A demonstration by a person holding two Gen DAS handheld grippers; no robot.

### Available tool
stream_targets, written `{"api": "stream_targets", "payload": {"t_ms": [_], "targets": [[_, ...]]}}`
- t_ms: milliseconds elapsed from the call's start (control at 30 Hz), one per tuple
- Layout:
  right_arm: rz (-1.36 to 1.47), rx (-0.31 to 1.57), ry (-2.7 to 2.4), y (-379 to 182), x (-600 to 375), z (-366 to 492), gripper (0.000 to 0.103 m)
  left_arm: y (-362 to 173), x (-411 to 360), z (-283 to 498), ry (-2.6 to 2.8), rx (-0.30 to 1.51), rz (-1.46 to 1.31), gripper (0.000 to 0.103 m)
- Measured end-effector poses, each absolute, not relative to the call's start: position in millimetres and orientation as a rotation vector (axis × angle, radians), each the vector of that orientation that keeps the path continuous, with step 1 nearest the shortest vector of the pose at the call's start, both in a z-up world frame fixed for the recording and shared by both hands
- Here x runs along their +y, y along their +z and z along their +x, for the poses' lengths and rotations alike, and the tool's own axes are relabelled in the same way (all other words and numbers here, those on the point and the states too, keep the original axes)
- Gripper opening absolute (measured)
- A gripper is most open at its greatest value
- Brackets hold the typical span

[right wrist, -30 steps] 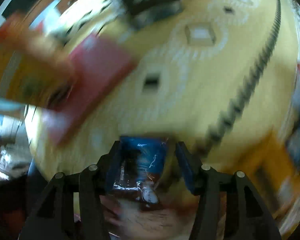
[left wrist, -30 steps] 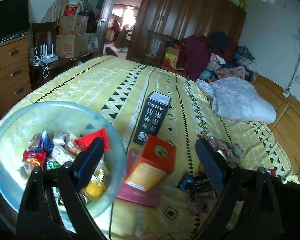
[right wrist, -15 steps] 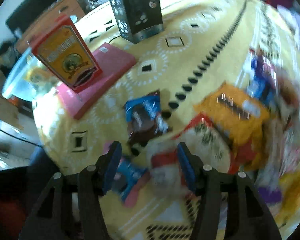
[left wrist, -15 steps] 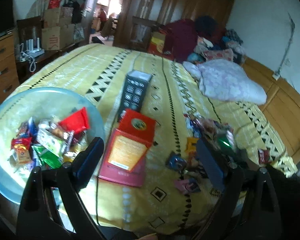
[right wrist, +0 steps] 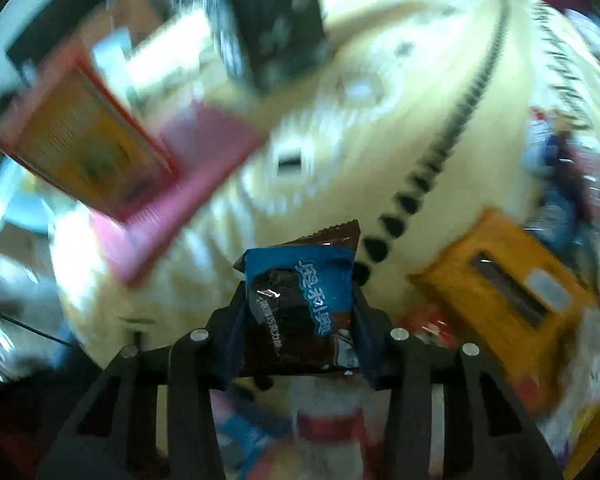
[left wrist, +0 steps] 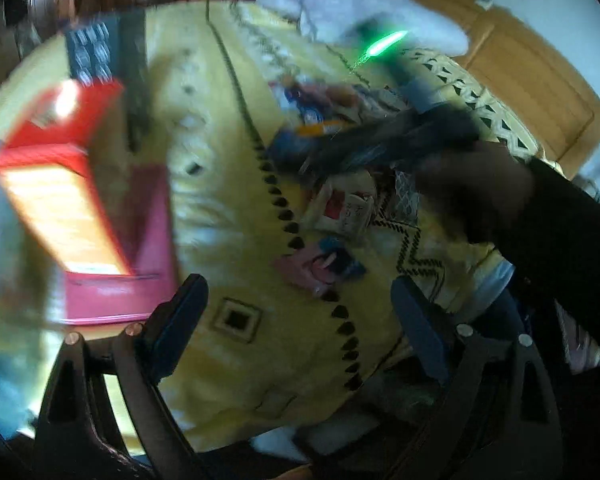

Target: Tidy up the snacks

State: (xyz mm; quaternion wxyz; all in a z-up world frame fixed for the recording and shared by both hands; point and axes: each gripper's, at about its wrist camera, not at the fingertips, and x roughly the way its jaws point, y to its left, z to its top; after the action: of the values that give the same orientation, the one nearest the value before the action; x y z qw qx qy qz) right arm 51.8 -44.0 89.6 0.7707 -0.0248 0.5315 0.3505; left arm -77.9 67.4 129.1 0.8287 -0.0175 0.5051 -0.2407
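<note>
My right gripper [right wrist: 296, 300] is shut on a blue and brown cookie packet [right wrist: 300, 300] and holds it above the yellow bedspread [right wrist: 340, 152]. My left gripper [left wrist: 300, 312] is open and empty over the bed's near edge. Loose snack packets [left wrist: 340, 208] lie on the bedspread ahead of it, with a pink and blue packet [left wrist: 320, 266] nearest. The right gripper's body [left wrist: 388, 140] shows blurred above the snack pile in the left wrist view. An orange packet [right wrist: 504, 292] lies right of the held packet.
A red and orange box [left wrist: 56, 196] leans on a flat pink box [left wrist: 140, 264] at the left. A black box [left wrist: 104, 56] lies behind them. A white pillow [left wrist: 364, 12] and wooden bed frame [left wrist: 532, 80] are at the far right. Both views are motion-blurred.
My right gripper has closed on the blue cookie packet and lifted it off the bedspread. My left gripper has swung right, away from the glass bowl, toward the snack pile.
</note>
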Motion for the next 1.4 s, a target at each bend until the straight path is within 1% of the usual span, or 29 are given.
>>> {"api": "stream_targets", "payload": {"t_ms": [100, 167, 267, 367, 567, 633, 667, 700, 767, 833, 867, 900, 933, 1100, 1233, 1400], "targets": [[0.058, 1.067, 0.725, 123, -85, 34, 0.05, 99, 50, -63, -0.498, 1.161, -0.13, 0.093], [0.142, 1.04, 0.695, 131, -114, 19, 0.05, 88, 39, -59, -0.475, 1.181, -0.169, 0.093], [0.223, 1.028, 0.643, 127, -145, -1, 0.05, 73, 14, -57, -0.415, 1.205, -0.14, 0.093], [0.28, 1.042, 0.62, 120, -164, -17, 0.05, 61, 6, -49, -0.313, 1.214, -0.096, 0.093], [0.318, 1.05, 0.626, 104, -170, -32, 0.05, 40, 6, -46, -0.2, 1.261, -0.065, 0.092], [0.325, 1.044, 0.631, 104, -170, -33, 0.05, 41, 3, -47, -0.199, 1.246, -0.044, 0.083], [0.327, 1.038, 0.632, 105, -171, -33, 0.05, 40, 2, -48, -0.212, 1.245, -0.043, 0.069], [0.329, 1.037, 0.634, 105, -170, -33, 0.05, 40, 1, -48, -0.216, 1.247, -0.033, 0.065], [0.336, 1.037, 0.631, 103, -171, -32, 0.05, 37, -3, -52, -0.222, 1.24, 0.004, 0.064], [0.344, 1.033, 0.628, 103, -172, -33, 0.05, 33, -1, -55, -0.23, 1.225, 0.022, 0.059], [0.347, 1.031, 0.627, 103, -172, -33, 0.05, 33, 2, -55, -0.234, 1.212, 0.01, 0.054], [0.349, 1.029, 0.625, 102, -172, -33, 0.05, 34, 6, -52, -0.236, 1.206, 0.003, 0.046], [0.349, 1.03, 0.621, 101, -172, -34, 0.05, 36, 8, -52, -0.241, 1.2, -0.008, 0.044], [0.354, 1.0, 0.6, 107, -175, -38, 0.05, 71, 14, -65, -0.273, 1.108, -0.011, 0.043], [0.334, 0.933, 0.585, 129, -177, -40, 0.05, 121, 25, -77, -0.281, 0.981, -0.028, 0.043], [0.268, 0.836, 0.569, 169, -167, -39, 0.05, 189, 47, -77, -0.256, 0.814, -0.057, 0.043]]}}
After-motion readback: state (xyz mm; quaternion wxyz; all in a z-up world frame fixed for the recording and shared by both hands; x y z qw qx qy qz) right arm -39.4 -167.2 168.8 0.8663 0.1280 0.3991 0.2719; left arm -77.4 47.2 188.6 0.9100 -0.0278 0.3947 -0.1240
